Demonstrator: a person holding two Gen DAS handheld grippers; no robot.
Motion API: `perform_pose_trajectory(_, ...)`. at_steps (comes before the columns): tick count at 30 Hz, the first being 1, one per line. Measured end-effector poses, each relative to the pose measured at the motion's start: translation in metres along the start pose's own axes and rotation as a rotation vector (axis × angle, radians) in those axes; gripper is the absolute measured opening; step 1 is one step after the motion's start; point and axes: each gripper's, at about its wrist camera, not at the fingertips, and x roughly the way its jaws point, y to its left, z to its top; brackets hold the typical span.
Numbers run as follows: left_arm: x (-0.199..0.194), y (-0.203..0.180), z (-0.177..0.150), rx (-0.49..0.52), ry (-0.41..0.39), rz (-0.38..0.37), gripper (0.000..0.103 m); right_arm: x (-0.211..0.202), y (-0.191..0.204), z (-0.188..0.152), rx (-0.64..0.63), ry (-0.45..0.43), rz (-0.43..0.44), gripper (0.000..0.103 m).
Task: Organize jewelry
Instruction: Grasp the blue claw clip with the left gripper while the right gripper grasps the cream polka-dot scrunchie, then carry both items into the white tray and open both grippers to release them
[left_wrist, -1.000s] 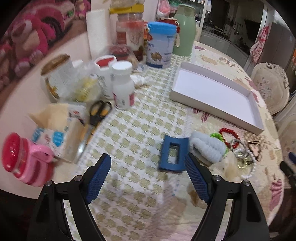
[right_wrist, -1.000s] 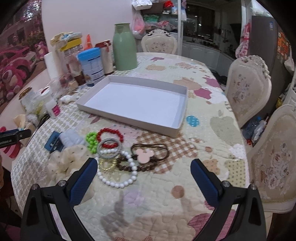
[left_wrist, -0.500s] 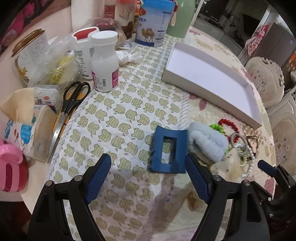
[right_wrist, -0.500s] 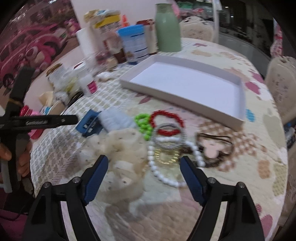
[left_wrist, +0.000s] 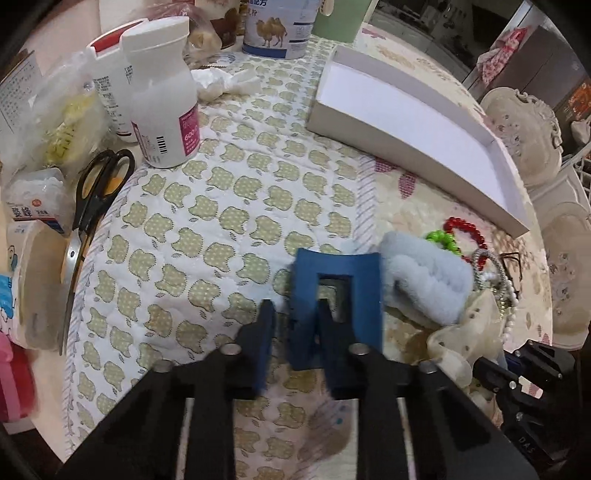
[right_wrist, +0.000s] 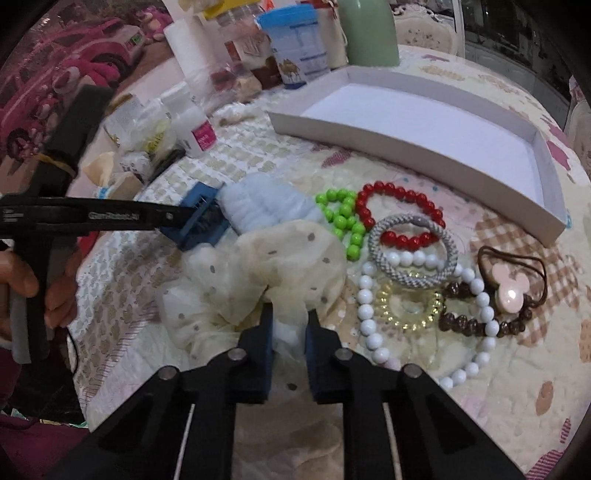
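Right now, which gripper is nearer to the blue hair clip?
Left. The left gripper has its fingers closed on the blue hair clip; the right gripper pinches the cream scrunchie beside it.

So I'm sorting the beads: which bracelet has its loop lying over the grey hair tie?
The red bead bracelet: its lower arc crosses the grey hair tie. The green bead bracelet lies beside them; white beads run under it.
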Motion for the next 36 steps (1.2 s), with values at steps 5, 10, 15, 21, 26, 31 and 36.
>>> perform_pose_trajectory(5, -0.023, -0.002, -0.006, 0.0, -0.039, 0.007, 0.002, -0.026, -0.001, 0.002, 0.0, -0.037, 0.033, 0.009)
perform_pose_trajectory(10, -0.06, -0.004, -0.007, 0.001, -0.094, 0.038, 0.002, -0.059, -0.007, 0.011, 0.005, -0.091, 0.062, 0.009)
perform_pose_trajectory(15, -0.099, -0.016, 0.007, 0.032, -0.15, 0.058, 0.002, -0.093, -0.03, 0.037, 0.027, -0.165, 0.059, 0.009)
perform_pose_trajectory(21, -0.123, -0.051, 0.043, 0.102, -0.213, 0.058, 0.002, -0.118, -0.071, 0.076, 0.062, -0.231, -0.035, 0.009)
perform_pose_trajectory(26, -0.11, -0.081, 0.085, 0.141, -0.225, 0.047, 0.002, -0.114, -0.103, 0.106, 0.095, -0.241, -0.116, 0.009)
perform_pose_trajectory(31, -0.079, -0.102, 0.122, 0.148, -0.216, 0.039, 0.002, -0.095, -0.126, 0.123, 0.127, -0.228, -0.178, 0.009)
perform_pose_trajectory(36, -0.039, -0.109, 0.148, 0.124, -0.179, 0.043, 0.002, -0.073, -0.153, 0.126, 0.194, -0.215, -0.208, 0.009)
